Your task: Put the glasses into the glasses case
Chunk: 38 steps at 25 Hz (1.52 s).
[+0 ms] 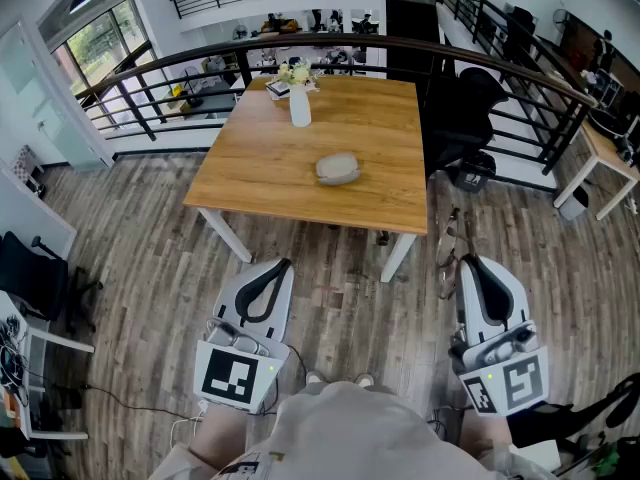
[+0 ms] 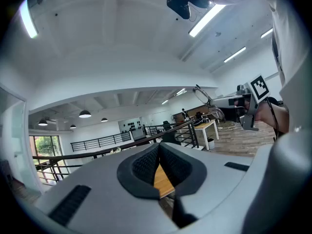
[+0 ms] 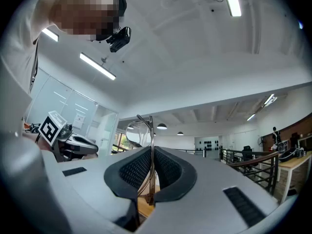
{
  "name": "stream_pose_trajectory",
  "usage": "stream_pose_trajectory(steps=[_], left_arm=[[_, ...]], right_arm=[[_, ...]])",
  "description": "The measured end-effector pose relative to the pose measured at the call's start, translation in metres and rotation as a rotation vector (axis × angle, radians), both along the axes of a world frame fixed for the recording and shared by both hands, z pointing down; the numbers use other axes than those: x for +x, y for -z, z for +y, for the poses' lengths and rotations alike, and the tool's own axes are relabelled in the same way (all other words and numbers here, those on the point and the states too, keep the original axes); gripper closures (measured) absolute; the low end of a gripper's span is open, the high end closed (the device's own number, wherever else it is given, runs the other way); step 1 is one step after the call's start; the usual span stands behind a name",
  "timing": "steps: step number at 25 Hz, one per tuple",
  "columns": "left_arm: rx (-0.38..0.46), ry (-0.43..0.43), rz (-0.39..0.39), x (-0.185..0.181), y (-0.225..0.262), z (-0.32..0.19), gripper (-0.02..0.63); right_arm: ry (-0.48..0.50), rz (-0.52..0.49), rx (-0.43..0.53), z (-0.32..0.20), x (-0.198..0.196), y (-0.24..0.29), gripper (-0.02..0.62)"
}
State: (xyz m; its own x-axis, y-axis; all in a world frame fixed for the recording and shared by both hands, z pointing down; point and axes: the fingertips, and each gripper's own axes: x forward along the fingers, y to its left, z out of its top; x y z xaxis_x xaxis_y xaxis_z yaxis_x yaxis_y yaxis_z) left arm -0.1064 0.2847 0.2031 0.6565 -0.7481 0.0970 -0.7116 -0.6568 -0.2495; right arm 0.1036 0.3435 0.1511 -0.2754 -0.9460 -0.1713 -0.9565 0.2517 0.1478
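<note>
The grey oval glasses case (image 1: 338,168) lies shut near the middle of the wooden table (image 1: 260,163), well ahead of both grippers. My right gripper (image 1: 468,260) is held over the floor at the table's right front corner, shut on the thin-framed glasses (image 1: 447,248). In the right gripper view one temple runs up between the pads of the right gripper (image 3: 152,152), and a lens of the glasses (image 3: 138,133) stands above them. My left gripper (image 1: 283,264) hovers over the floor before the table, jaws together with nothing in them. In the left gripper view its tips (image 2: 158,147) meet.
A white vase with flowers (image 1: 299,103) and some books stand at the table's far edge. A black railing (image 1: 480,58) curves behind the table, with a black office chair (image 1: 465,108) at its right. Another desk (image 1: 610,158) is at the far right, on the wooden floor.
</note>
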Motion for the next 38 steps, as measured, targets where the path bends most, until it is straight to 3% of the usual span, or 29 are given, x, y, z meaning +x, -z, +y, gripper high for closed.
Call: stream_pose_trajectory(steps=[29,38], left_arm=[[-0.009,0.016,-0.044,0.068,-0.004,0.031,0.589],[0.055,-0.007,-0.059,0.071,-0.004,0.031,0.589]], right_arm=[[0.039,-0.052,-0.037,0.03,0.075,-0.022,0.551],[0.052,-0.068,-0.026,0.023,0.068,-0.039,0.551]])
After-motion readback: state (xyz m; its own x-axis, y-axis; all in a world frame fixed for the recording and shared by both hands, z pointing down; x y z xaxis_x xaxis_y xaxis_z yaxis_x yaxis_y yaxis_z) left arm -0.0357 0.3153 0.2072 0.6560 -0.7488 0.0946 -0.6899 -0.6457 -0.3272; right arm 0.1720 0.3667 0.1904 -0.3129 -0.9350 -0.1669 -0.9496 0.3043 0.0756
